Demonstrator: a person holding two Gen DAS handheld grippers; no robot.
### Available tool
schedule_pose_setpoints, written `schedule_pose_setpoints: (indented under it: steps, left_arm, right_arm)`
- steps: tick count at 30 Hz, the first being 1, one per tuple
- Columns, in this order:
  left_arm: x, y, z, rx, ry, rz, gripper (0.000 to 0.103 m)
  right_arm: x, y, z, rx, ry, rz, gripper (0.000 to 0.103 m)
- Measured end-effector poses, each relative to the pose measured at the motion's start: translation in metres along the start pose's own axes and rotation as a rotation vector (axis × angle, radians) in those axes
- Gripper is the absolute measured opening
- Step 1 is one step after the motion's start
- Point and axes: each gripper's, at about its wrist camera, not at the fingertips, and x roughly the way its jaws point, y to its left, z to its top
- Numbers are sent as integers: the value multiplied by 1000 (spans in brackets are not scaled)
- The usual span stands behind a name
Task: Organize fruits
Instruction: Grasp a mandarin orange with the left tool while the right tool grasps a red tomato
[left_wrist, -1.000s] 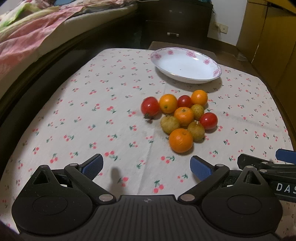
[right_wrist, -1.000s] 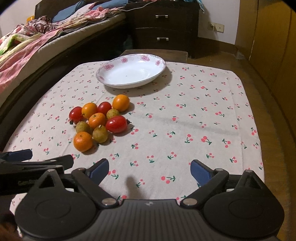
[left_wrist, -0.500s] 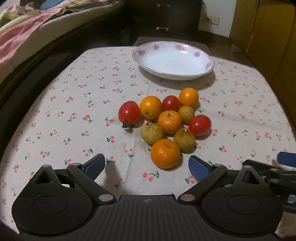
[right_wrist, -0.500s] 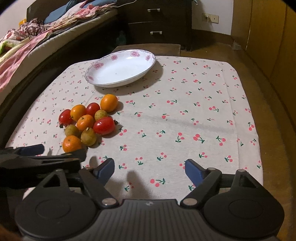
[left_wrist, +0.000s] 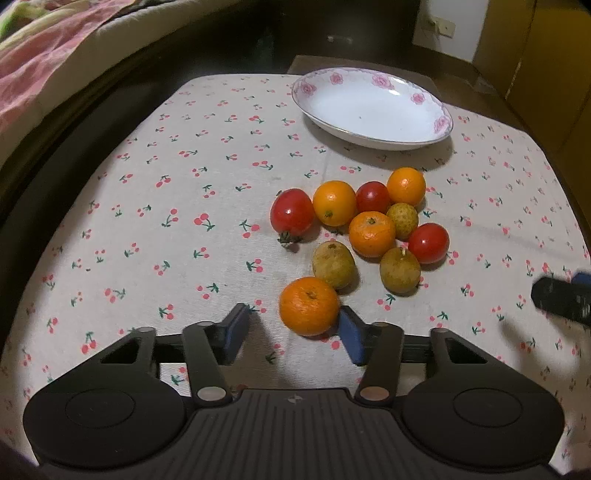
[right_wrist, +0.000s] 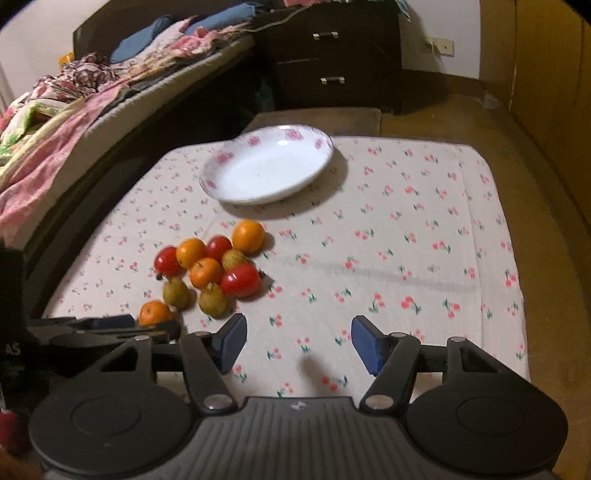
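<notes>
A cluster of oranges, red tomatoes and yellow-green fruits lies on the cherry-print cloth. The nearest orange (left_wrist: 308, 305) sits at the tips of my open left gripper (left_wrist: 295, 330), close to the right fingertip and not gripped. A red tomato (left_wrist: 291, 216) lies at the cluster's left. An empty white plate (left_wrist: 369, 109) with pink roses stands behind the fruit. My right gripper (right_wrist: 297, 341) is open and empty over bare cloth, right of the cluster; the plate (right_wrist: 266, 170) and the nearest orange (right_wrist: 155, 313) show there too.
A bed with bedding (right_wrist: 74, 96) runs along the left. A dark drawer chest (right_wrist: 328, 55) stands behind the table. The table's far edge lies just behind the plate. The left gripper's fingers (right_wrist: 110, 326) show at the lower left of the right wrist view.
My left gripper has moved forward to the nearest orange and its fingers have narrowed. My right gripper has drawn back and up a little; its fingers have narrowed too.
</notes>
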Motion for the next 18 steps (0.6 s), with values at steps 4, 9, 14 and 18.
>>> schedule_pose_setpoints:
  steps: [4, 9, 14, 18]
  left_arm:
    - [0, 4, 1, 20, 5, -21, 58]
    - [1, 5, 3, 23, -5, -40, 59]
    - [3, 6, 8, 20, -23, -52, 59]
    - [5, 6, 11, 22, -29, -54, 64]
  right_arm:
    - [14, 2, 9, -46, 23, 18, 61]
    - [38, 10, 13, -134, 46, 44, 62]
    - [55, 23, 18, -223, 16, 47, 62]
    - [71, 33, 25, -297, 39, 65, 62]
